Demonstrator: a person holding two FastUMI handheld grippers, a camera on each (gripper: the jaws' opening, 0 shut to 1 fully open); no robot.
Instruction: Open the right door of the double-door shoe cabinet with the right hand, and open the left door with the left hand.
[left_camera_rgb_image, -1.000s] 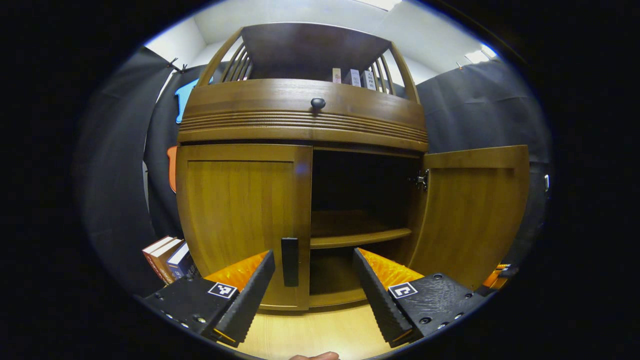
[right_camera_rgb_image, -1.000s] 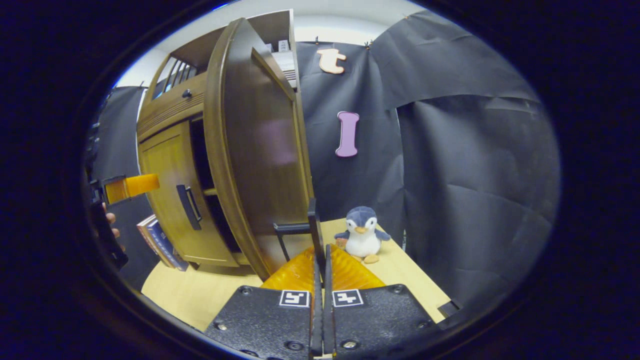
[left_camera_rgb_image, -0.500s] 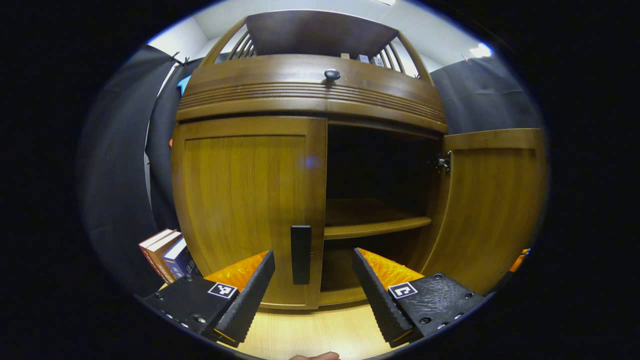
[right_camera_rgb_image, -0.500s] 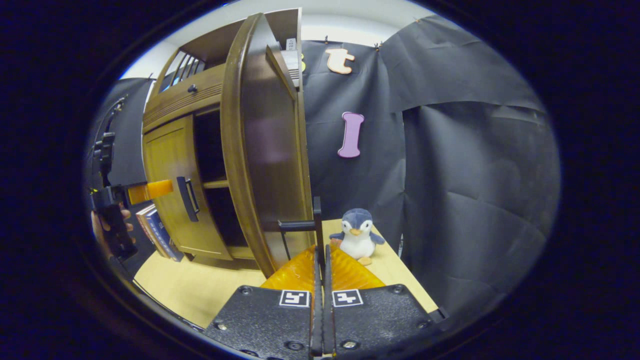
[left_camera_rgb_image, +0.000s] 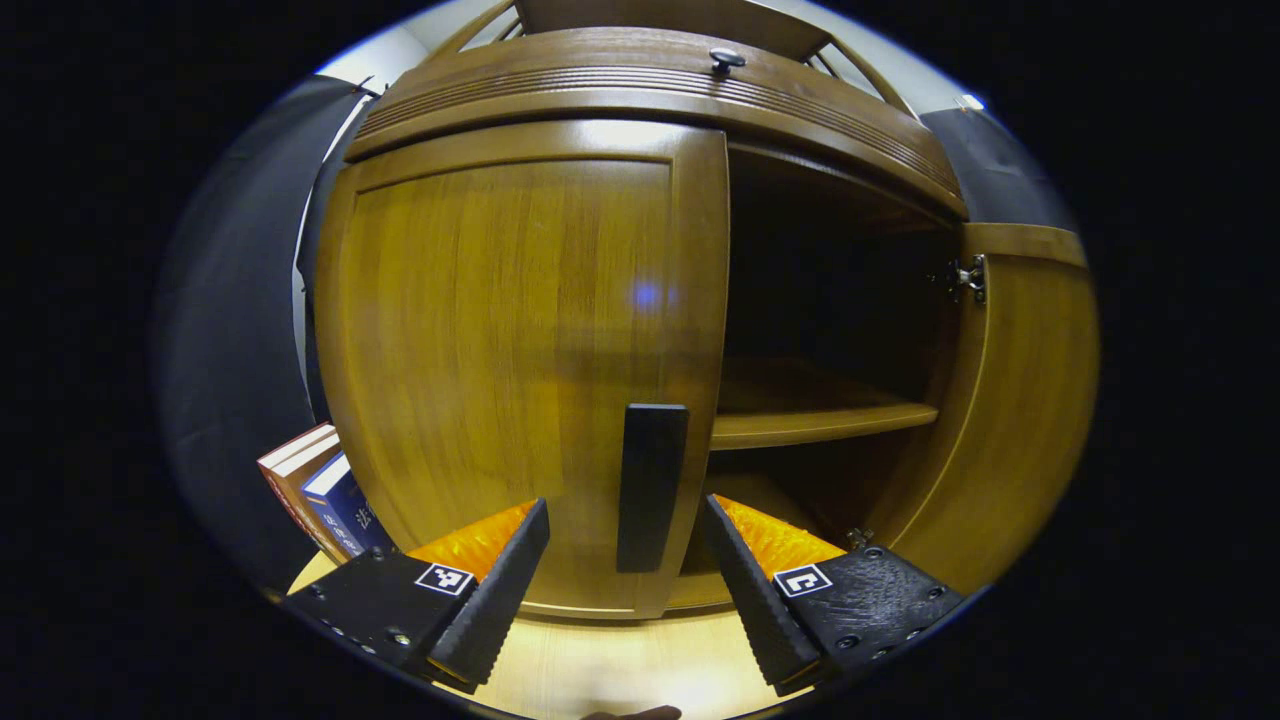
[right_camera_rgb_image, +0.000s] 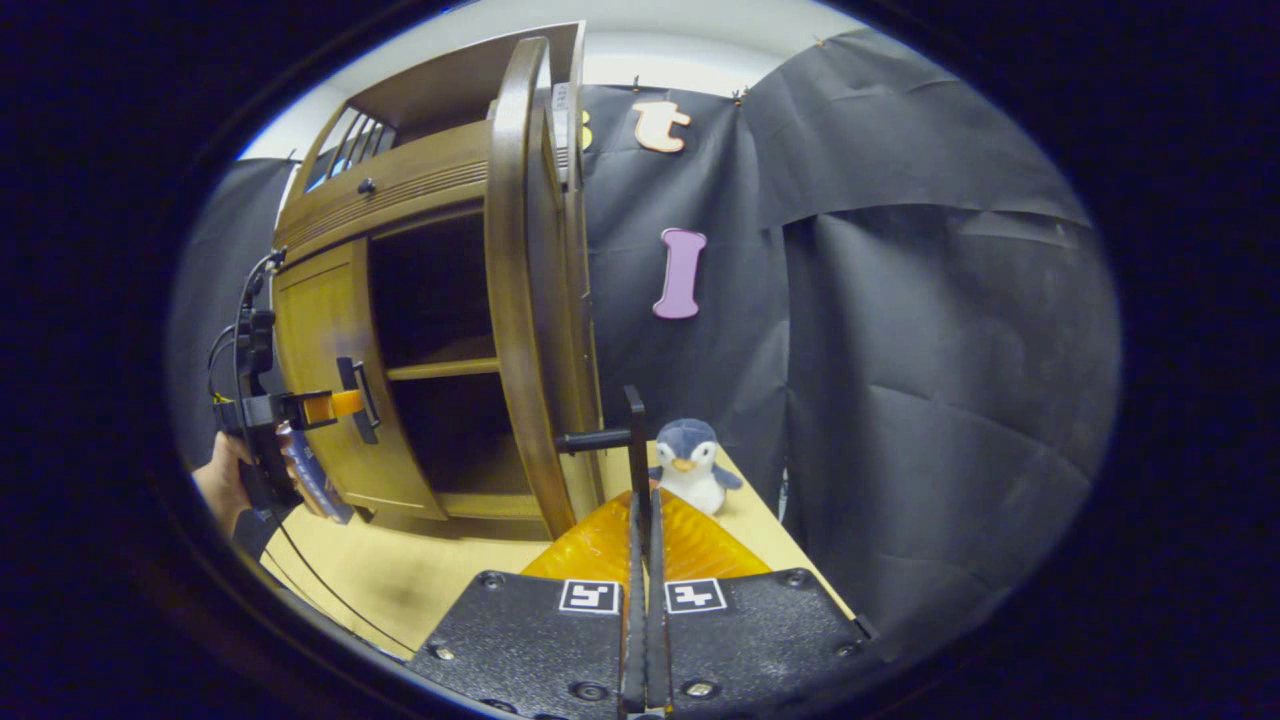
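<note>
The wooden shoe cabinet fills the left gripper view. Its left door (left_camera_rgb_image: 520, 340) is closed, with a dark vertical handle (left_camera_rgb_image: 650, 485) near its inner edge. My left gripper (left_camera_rgb_image: 625, 510) is open, and the handle stands just ahead between the two fingers. The right door (left_camera_rgb_image: 1020, 400) stands swung wide open. In the right gripper view that door (right_camera_rgb_image: 520, 300) is edge-on, and my right gripper (right_camera_rgb_image: 640, 500) is shut on the right door's handle (right_camera_rgb_image: 633, 440). The left gripper (right_camera_rgb_image: 330, 405) appears there too, right at the left door's handle (right_camera_rgb_image: 355, 400).
Books (left_camera_rgb_image: 320, 490) lean beside the cabinet's left side. A plush penguin (right_camera_rgb_image: 690, 465) sits on the light wooden table (right_camera_rgb_image: 400, 580) just beyond the open right door. Inside the cabinet is a shelf (left_camera_rgb_image: 820, 425). A hand (right_camera_rgb_image: 225, 480) holds the left gripper.
My left gripper has moved in close to the left door, so the handle now lies between its fingers. The right door has swung further open with my right gripper on its handle.
</note>
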